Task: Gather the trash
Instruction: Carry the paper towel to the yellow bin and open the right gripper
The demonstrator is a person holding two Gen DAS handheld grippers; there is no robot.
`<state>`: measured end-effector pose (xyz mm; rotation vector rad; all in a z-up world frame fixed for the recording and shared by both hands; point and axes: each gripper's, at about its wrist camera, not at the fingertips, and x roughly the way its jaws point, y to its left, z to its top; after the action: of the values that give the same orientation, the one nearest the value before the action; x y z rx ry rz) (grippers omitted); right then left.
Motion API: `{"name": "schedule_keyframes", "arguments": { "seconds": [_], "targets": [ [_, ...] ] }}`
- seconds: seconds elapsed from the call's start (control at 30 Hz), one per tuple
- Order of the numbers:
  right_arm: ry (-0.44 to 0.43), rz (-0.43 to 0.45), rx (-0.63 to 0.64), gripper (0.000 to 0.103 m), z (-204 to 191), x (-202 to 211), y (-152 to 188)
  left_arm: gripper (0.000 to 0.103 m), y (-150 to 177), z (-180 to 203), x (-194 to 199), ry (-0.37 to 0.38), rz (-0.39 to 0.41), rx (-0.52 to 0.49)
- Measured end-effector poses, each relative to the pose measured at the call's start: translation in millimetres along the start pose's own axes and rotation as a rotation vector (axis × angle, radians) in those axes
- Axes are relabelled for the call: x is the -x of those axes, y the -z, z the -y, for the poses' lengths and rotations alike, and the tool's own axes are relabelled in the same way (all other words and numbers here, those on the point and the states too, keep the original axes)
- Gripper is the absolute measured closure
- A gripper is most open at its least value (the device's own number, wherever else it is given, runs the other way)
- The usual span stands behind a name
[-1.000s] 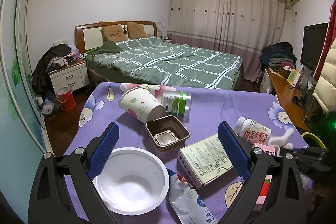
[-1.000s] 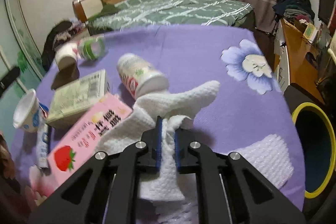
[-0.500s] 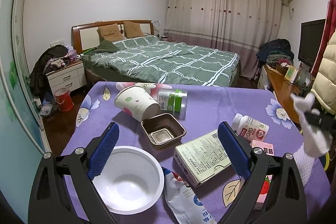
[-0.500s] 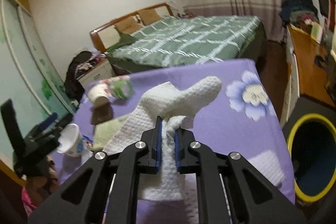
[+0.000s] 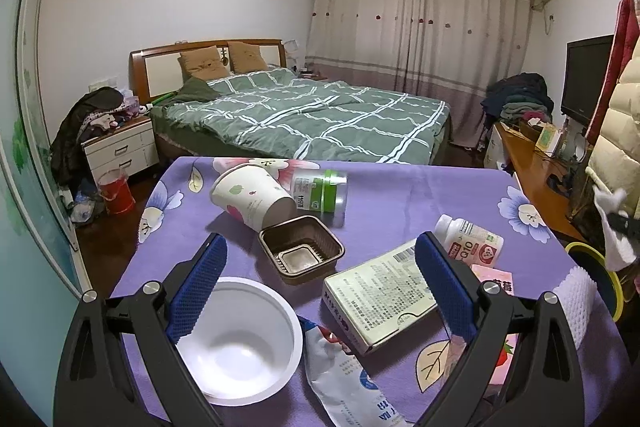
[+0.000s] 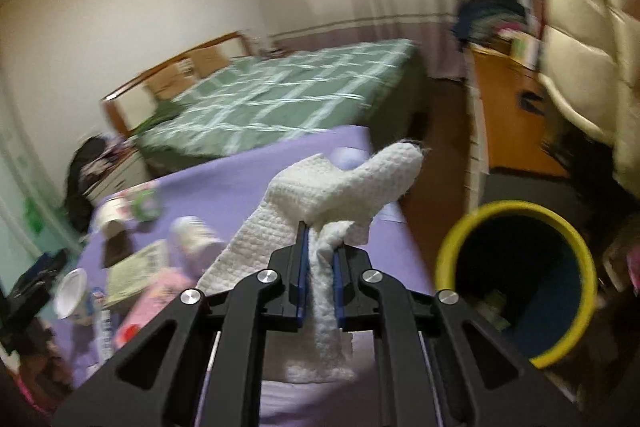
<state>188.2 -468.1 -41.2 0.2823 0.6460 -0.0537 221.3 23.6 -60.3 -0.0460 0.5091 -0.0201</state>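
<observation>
Pinching a white paper towel (image 6: pixel 340 195), the right claw (image 6: pixel 319 259) has its blue pads pressed against the crumpled middle; the towel's ends stick up ahead of the tips and hang down behind them. It is off the purple surface (image 6: pixel 240 175), held above its right edge, near a bin with a yellow rim (image 6: pixel 516 279) on the floor to the right. View blurred. Left claw (image 5: pixel 320 291) spread wide, holding nothing, above the surface. Nearest under it: white bowl (image 5: pixel 240 343), plastic pouch (image 5: pixel 348 379), cardboard box (image 5: pixel 380 299). Beyond: brown tray (image 5: pixel 301 247), pill bottle (image 5: pixel 470 241), tipped paper cup (image 5: pixel 252 195), jar with a green label (image 5: pixel 320 190). Farther off, a bed (image 5: pixel 304 119).
</observation>
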Motion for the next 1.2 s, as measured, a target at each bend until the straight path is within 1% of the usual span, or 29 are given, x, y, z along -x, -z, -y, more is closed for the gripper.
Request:
{"name": "schedule_keyframes", "arguments": {
  "seconds": [0.2,0.33,0.4,0.6,0.67,0.73,0.87,0.97,1.07,1.1,1.2],
  "targets": [
    [0.195,0.001,-0.079,0.092,56,-10,12,0.009,1,4,2,0.021,0.014,-0.014],
    [0.283,-0.013,-0.122,0.091,84,-18,20,0.009,2,10,2,0.034,0.016,-0.034],
    [0.318,-0.021,-0.135,0.091,92,-23,23,0.009,2,13,2,0.038,0.013,-0.044],
    [0.380,-0.040,-0.168,0.088,106,-30,26,0.009,5,19,-1,0.051,0.001,-0.065],
    [0.390,-0.043,-0.182,0.081,108,-32,25,0.009,6,20,-2,0.056,-0.003,-0.069],
    [0.392,-0.042,-0.191,0.076,110,-32,26,0.009,6,22,-2,0.062,-0.005,-0.075],
    [0.375,-0.030,-0.201,0.075,107,-28,26,0.009,8,25,-3,0.086,-0.014,-0.085],
    [0.343,-0.015,-0.193,0.069,94,-23,29,0.009,10,32,-3,0.108,-0.024,-0.105],
    [0.317,0.000,-0.172,0.067,78,-19,33,0.009,12,41,-4,0.160,-0.045,-0.126],
    [0.311,0.005,-0.162,0.066,72,-18,35,0.009,13,44,-5,0.193,-0.062,-0.132],
    [0.308,0.010,-0.121,0.063,57,-19,42,0.009,18,53,-8,0.258,-0.107,-0.157]
  ]
}}
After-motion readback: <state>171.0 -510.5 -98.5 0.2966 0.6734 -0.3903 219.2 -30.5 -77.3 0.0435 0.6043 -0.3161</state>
